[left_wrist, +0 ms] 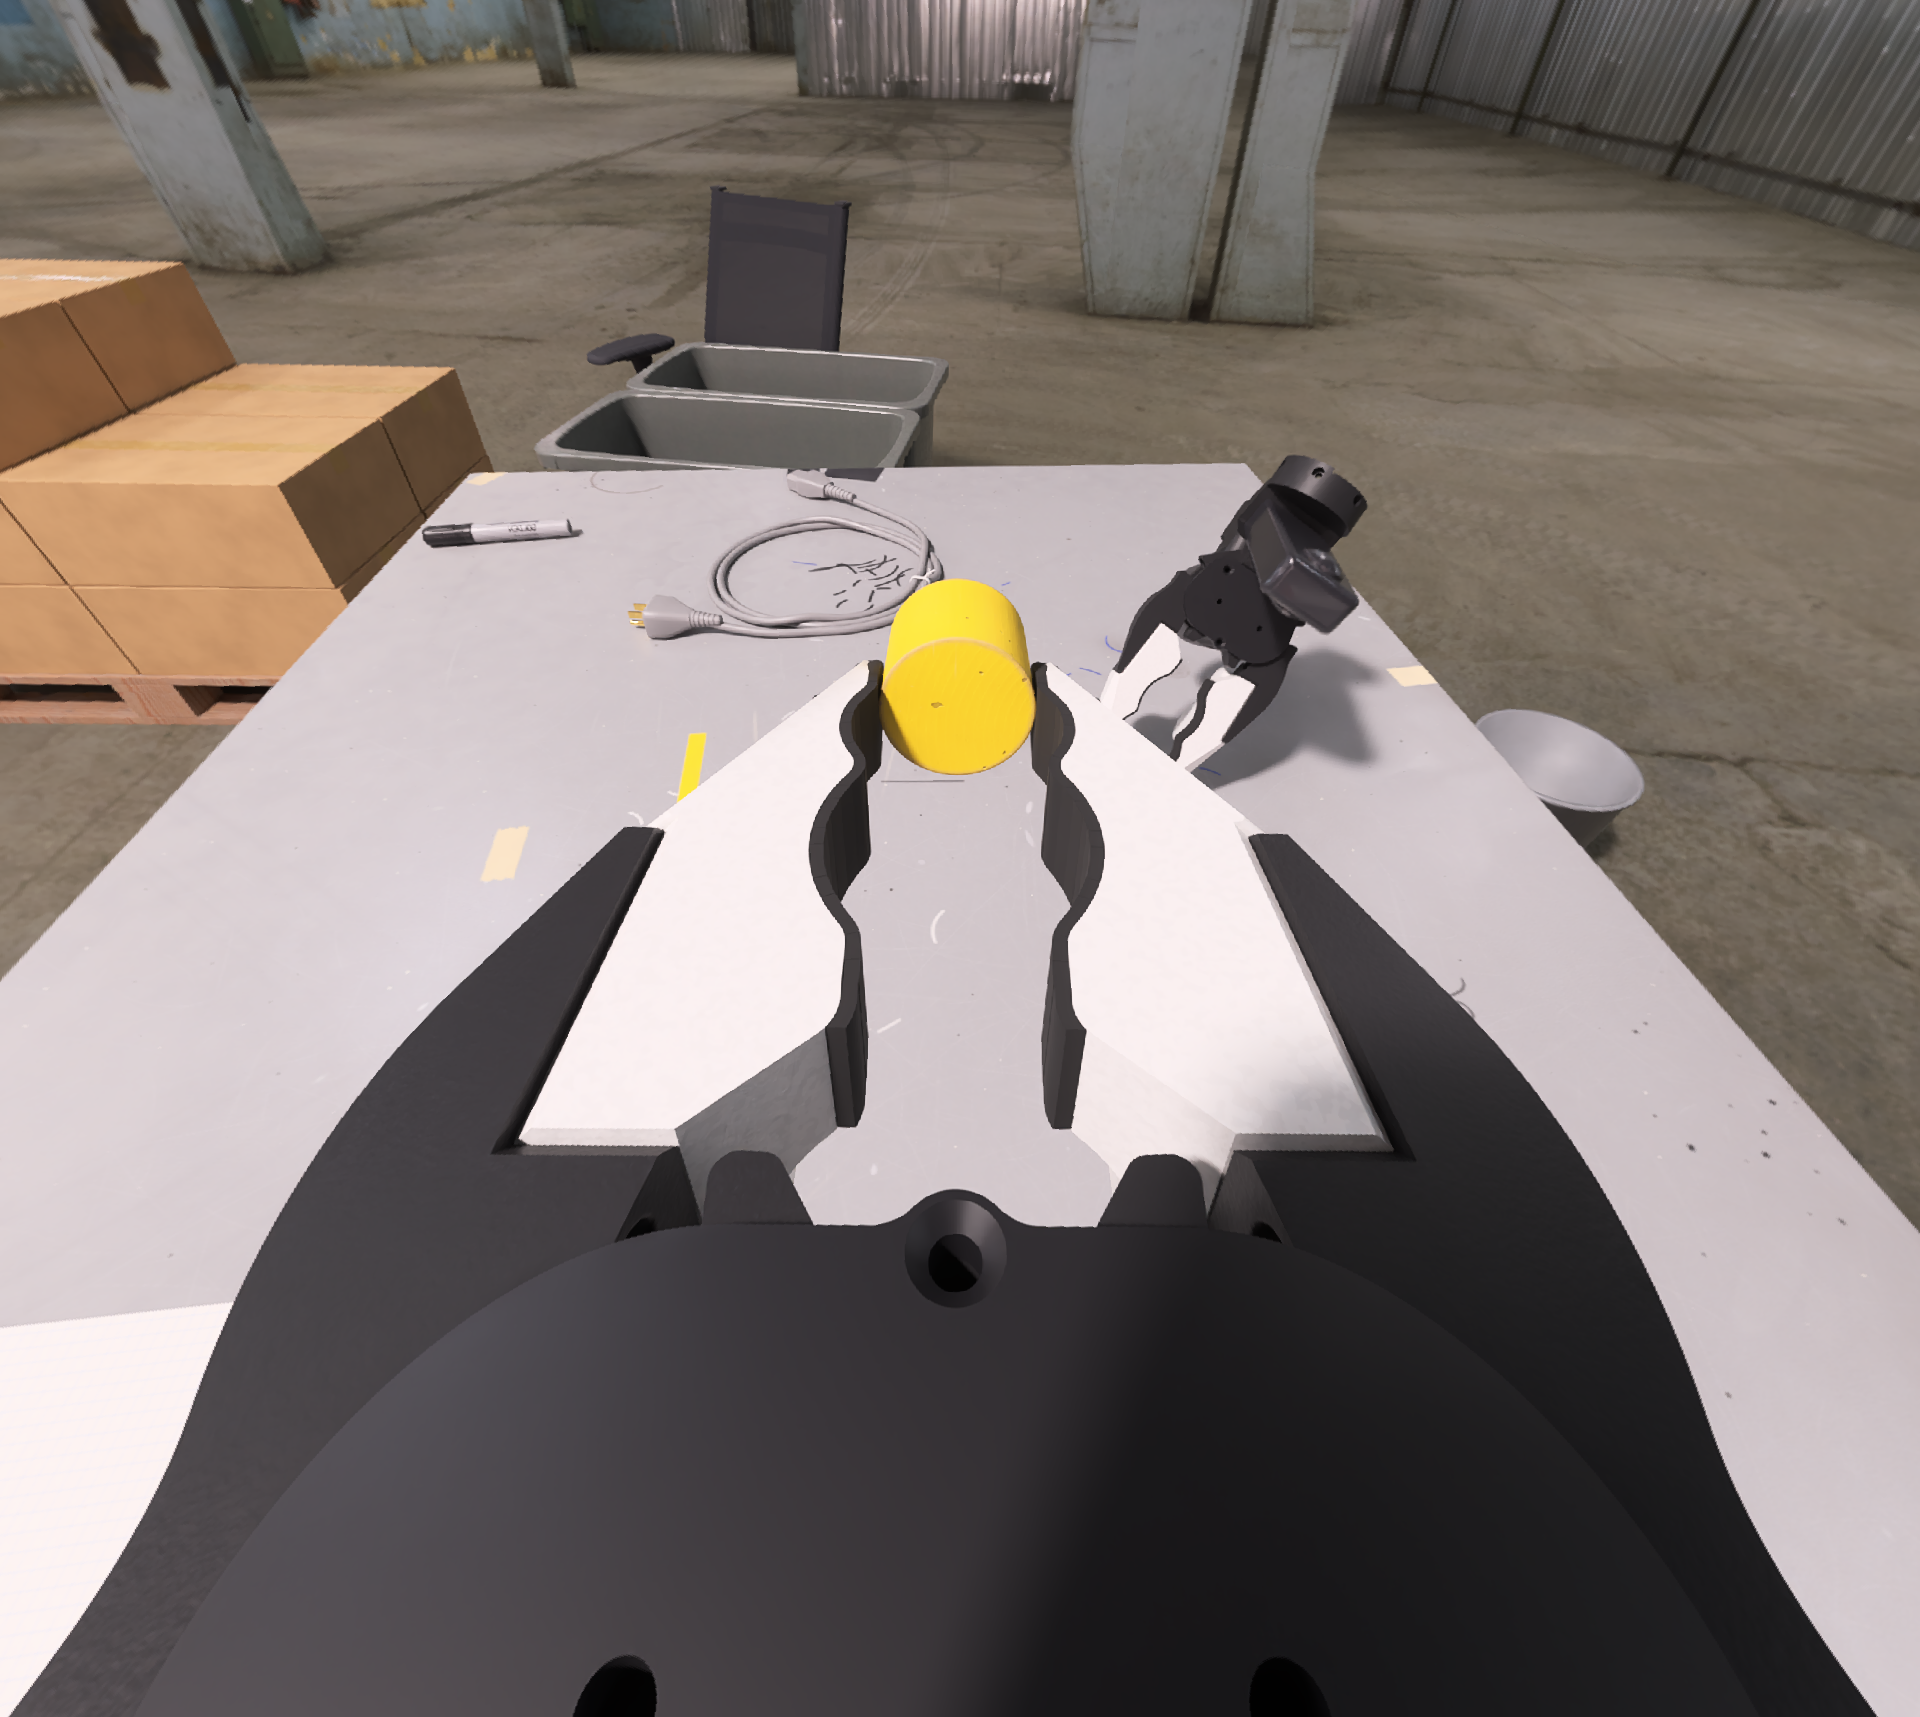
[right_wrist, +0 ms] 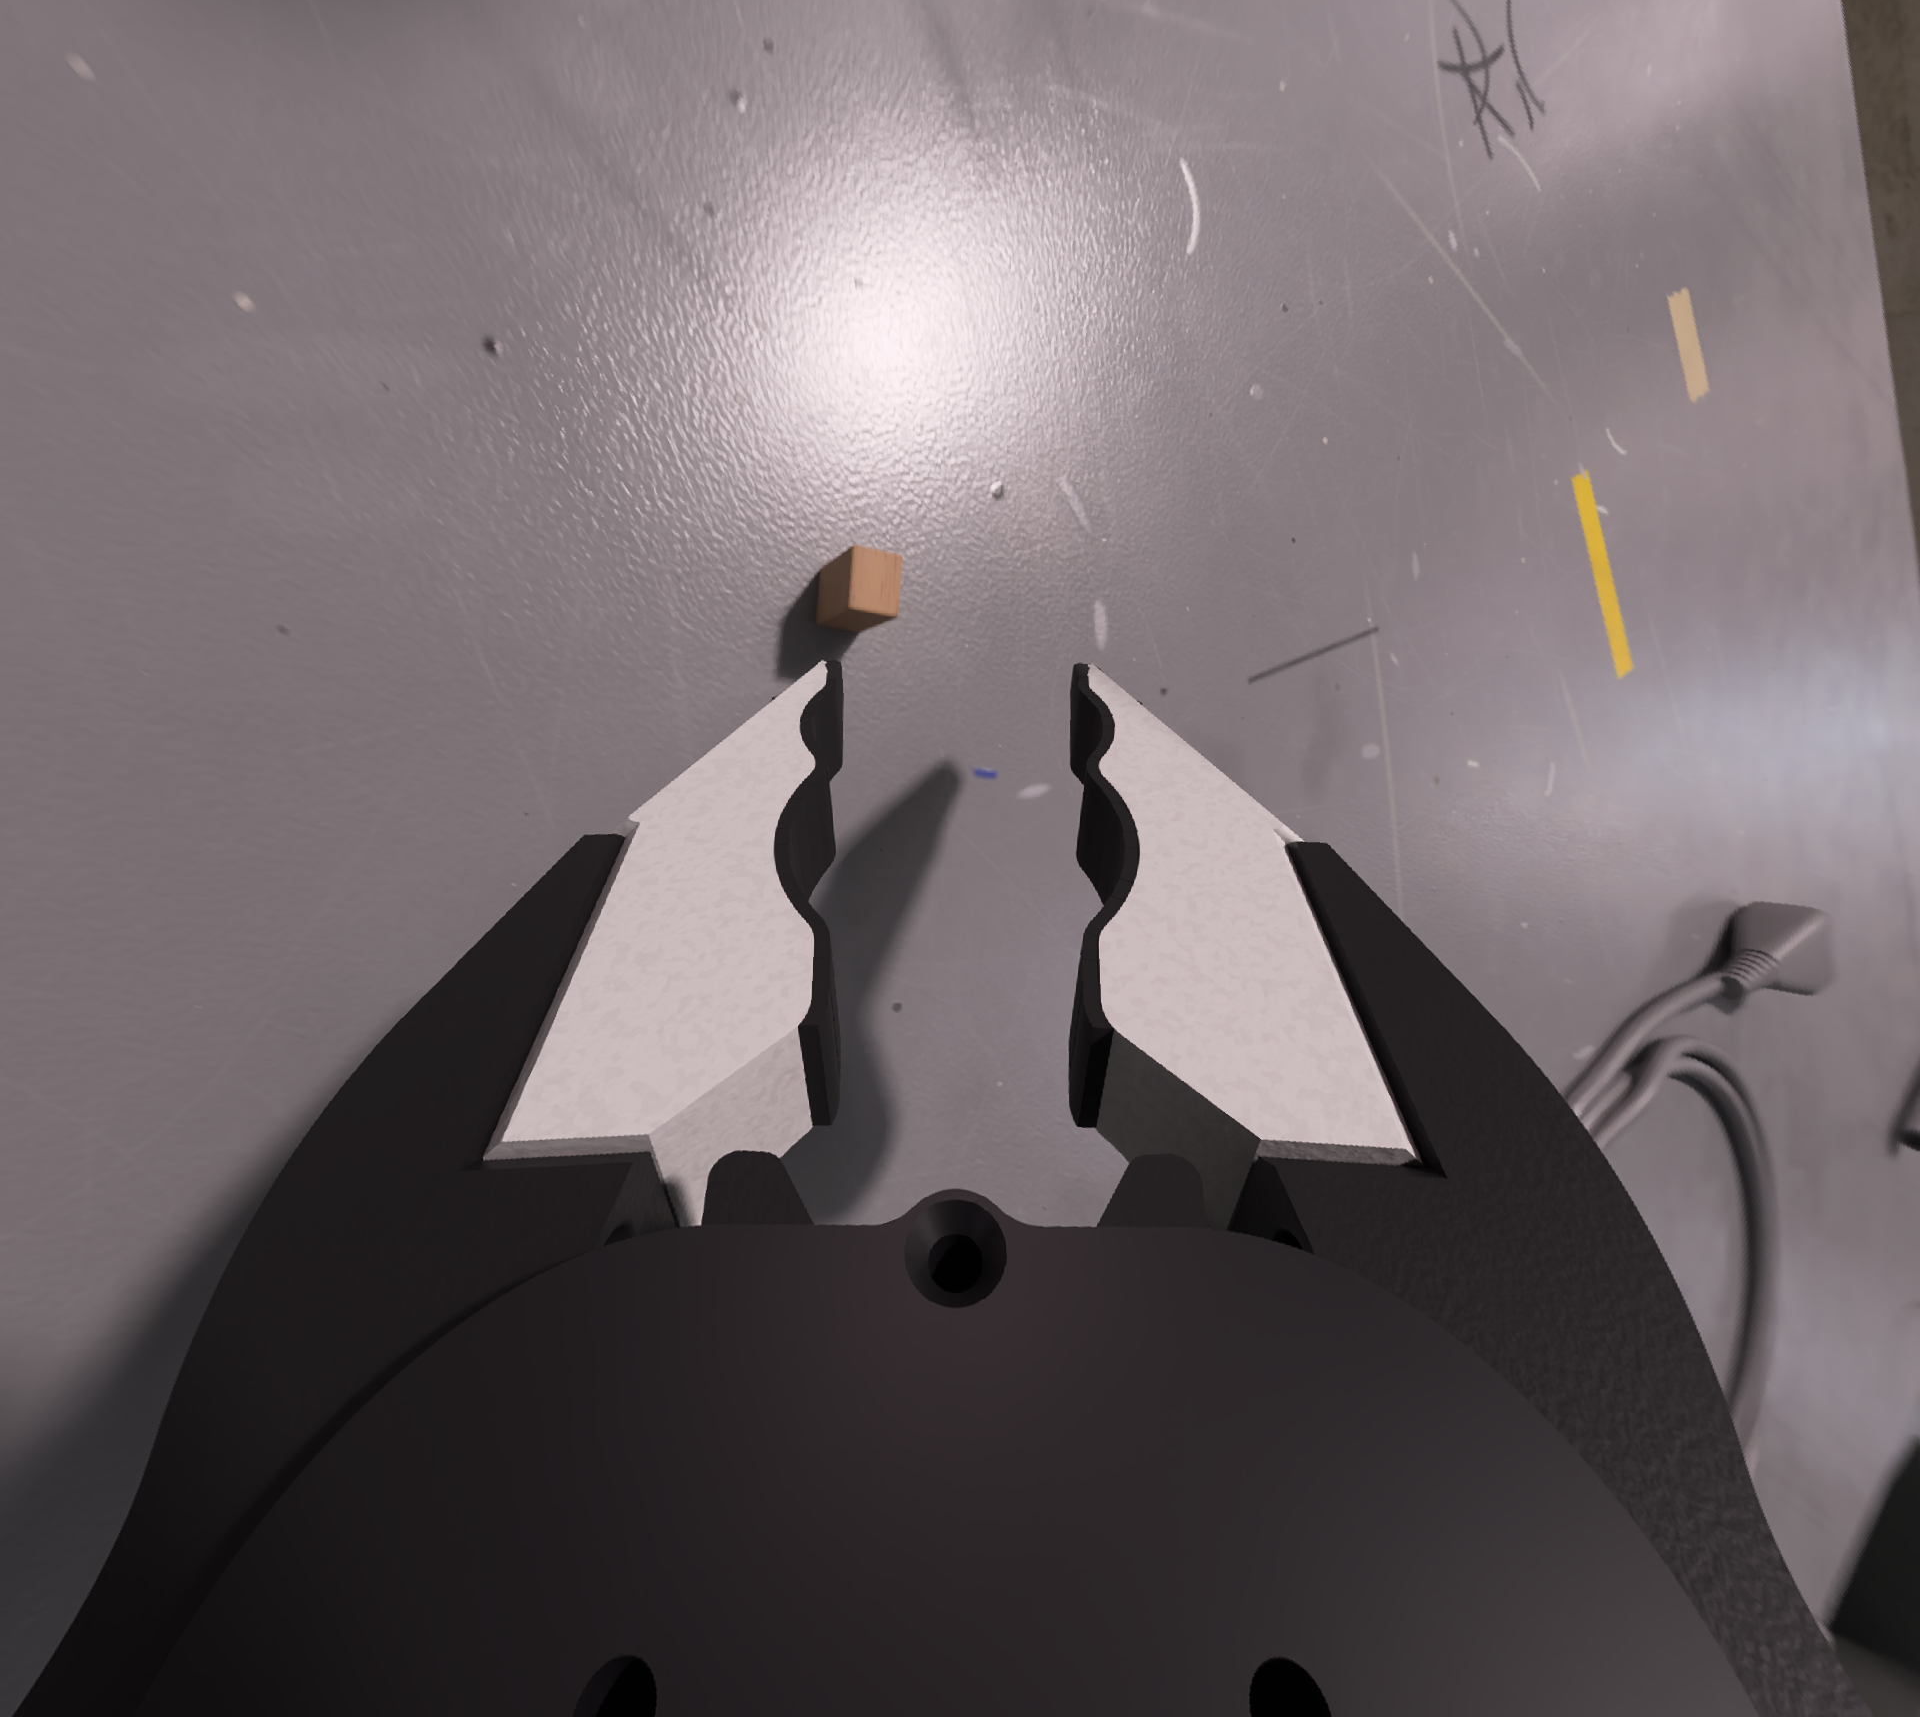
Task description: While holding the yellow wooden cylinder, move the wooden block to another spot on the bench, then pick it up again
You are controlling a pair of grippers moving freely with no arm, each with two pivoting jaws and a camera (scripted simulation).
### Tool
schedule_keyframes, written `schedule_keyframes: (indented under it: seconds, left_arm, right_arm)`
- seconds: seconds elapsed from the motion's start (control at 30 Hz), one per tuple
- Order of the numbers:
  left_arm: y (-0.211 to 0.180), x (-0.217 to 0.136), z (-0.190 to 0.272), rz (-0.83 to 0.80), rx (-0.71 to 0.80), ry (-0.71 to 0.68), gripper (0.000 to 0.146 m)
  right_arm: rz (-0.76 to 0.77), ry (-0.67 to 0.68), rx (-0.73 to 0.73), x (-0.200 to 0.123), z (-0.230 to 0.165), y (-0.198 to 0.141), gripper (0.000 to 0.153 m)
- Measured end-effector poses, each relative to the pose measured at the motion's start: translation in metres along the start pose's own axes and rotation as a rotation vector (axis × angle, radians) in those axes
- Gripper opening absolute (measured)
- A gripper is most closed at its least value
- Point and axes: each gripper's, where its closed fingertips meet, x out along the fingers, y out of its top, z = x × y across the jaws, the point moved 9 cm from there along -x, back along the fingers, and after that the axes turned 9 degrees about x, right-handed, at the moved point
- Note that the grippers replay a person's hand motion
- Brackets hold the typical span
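Scuffed grey bench [left_wrist: 343,794] is being crossed by both tools. Yellow wooden cylinder [left_wrist: 958,693], axis pointing roughly toward the camera, is being clamped by the left hand-held gripper [left_wrist: 956,680]. Small tan wooden block [right_wrist: 858,589] is lying just beyond the right hand-held gripper [right_wrist: 954,680], whose fingers are being held apart, empty.

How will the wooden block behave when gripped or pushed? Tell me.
The block looks like a small flat-faced cube, so it should slide, not roll, on the smooth bench. Being tiny, it is probably light and may skid or twist if a finger of the open right gripper hits it off-centre. As wood, likely rigid.
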Motion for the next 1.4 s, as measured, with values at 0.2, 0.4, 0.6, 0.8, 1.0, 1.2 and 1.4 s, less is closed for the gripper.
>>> schedule_keyframes:
  seconds: [0.2, 0.4, 0.6, 0.8, 1.0, 1.2, 1.4]
  left_arm:
    - [-0.001, 0.002, 0.003, -0.026, 0.033, 0.002, 0.028]
    - [-0.002, 0.005, 0.003, -0.042, 0.032, -0.005, 0.028]
    - [-0.002, 0.006, 0.005, -0.048, 0.041, -0.012, 0.028]
    - [-0.002, 0.005, 0.007, -0.062, 0.053, -0.009, 0.028]
    - [-0.002, 0.006, 0.008, -0.082, 0.072, -0.007, 0.028]
    - [0.0, 0.004, 0.012, -0.088, 0.09, -0.014, 0.028]
    - [0.0, 0.002, 0.013, -0.084, 0.098, -0.015, 0.028]
  right_arm:
    - [0.115, 0.19, 0.177, 0.003, -0.004, 0.008, 0.039]
    - [0.067, 0.173, 0.179, 0.013, -0.005, 0.007, 0.039]
    - [0.07, 0.185, 0.218, 0.016, -0.003, 0.005, 0.031]
    - [0.081, 0.192, 0.239, 0.018, 0.0, 0.006, 0.01]
    - [0.236, 0.118, 0.227, 0.034, 0.013, 0.041, 0.01]
    - [0.183, 0.193, 0.164, 0.06, 0.02, 0.058, 0.01]
    - [0.164, 0.254, 0.196, 0.065, 0.023, 0.05, 0.01]
